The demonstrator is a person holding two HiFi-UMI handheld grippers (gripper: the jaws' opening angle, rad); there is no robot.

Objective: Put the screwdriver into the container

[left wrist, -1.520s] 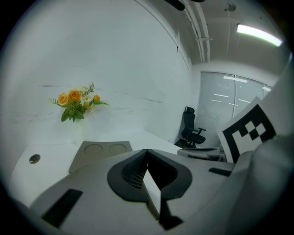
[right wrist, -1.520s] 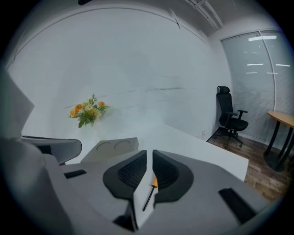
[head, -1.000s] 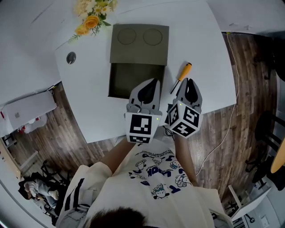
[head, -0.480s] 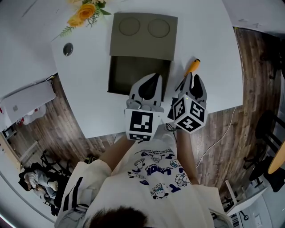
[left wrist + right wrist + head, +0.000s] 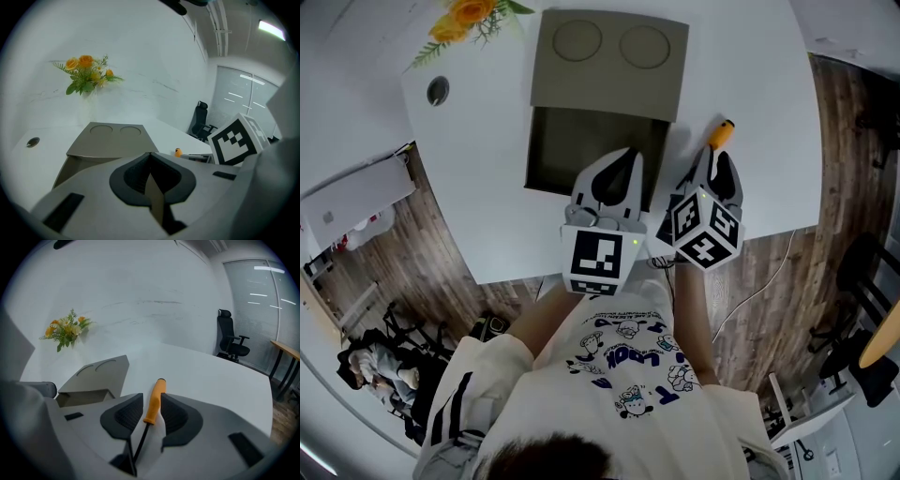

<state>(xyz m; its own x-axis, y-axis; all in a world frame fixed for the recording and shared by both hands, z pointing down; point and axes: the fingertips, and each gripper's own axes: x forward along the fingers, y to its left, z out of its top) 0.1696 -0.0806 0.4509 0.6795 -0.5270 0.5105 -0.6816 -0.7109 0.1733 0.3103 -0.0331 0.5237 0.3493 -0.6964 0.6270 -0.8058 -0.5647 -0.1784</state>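
Observation:
An orange-handled screwdriver point(image 5: 155, 400) with a black shaft lies on the white table point(image 5: 750, 84), right of the olive-grey container point(image 5: 605, 56). The container's open compartment point(image 5: 586, 141) faces me. My right gripper point(image 5: 151, 397) has just been opening its jaws; they stand open on either side of the handle without pressing it. In the head view the right gripper point(image 5: 713, 157) covers the shaft, and only the handle's end point(image 5: 723, 130) shows. My left gripper point(image 5: 624, 156) hangs over the compartment's near right corner, shut and holding nothing. The left gripper view shows the left gripper point(image 5: 150, 156) with the container point(image 5: 110, 140) beyond.
A bunch of orange flowers point(image 5: 464, 14) stands at the table's far left, with a round hole point(image 5: 438, 91) near it. The table's near edge runs just below both grippers. A thin cable point(image 5: 769, 272) trails on the wooden floor. An office chair point(image 5: 232, 341) stands far off.
Both grippers have sunk toward the table and moved forward. The right jaws, shut a second ago, now stand open around the screwdriver's handle.

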